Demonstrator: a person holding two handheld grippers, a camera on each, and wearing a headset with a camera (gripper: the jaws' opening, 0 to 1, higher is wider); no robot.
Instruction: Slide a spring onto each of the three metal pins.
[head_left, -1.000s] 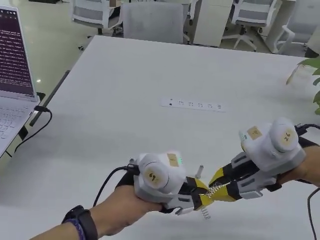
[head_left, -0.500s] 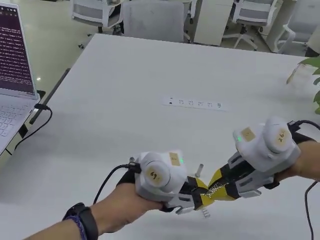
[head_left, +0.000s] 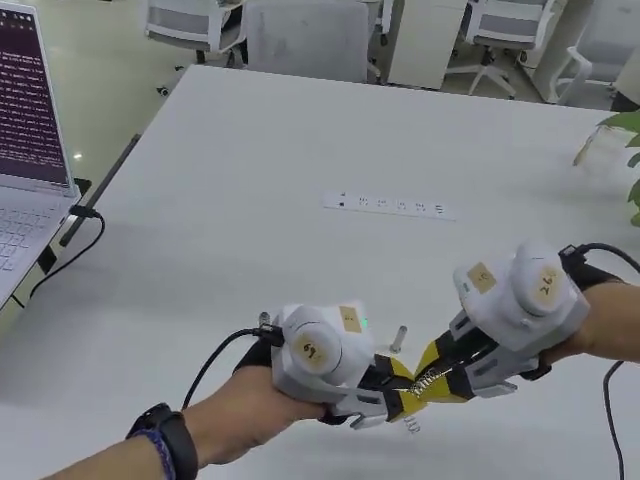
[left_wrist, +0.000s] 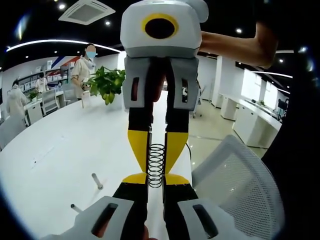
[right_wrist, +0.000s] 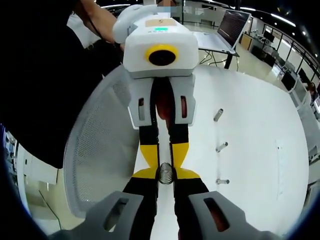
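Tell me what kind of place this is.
Probably an open-plan office: a long white table with a laptop and a power strip, and swivel chairs beyond it.

**Grippers meet tip to tip on a spring**

The left gripper (head_left: 404, 386), white-bodied with yellow-tipped black jaws, and the matching right gripper (head_left: 441, 374) face each other tip to tip. A small coiled steel spring (head_left: 428, 379) runs between their jaws. A short grey metal pin (head_left: 398, 338) stands on the white tabletop (head_left: 250, 200) just beyond the left gripper's jaws. A flat white power strip (head_left: 388, 206) lies well beyond both grippers.
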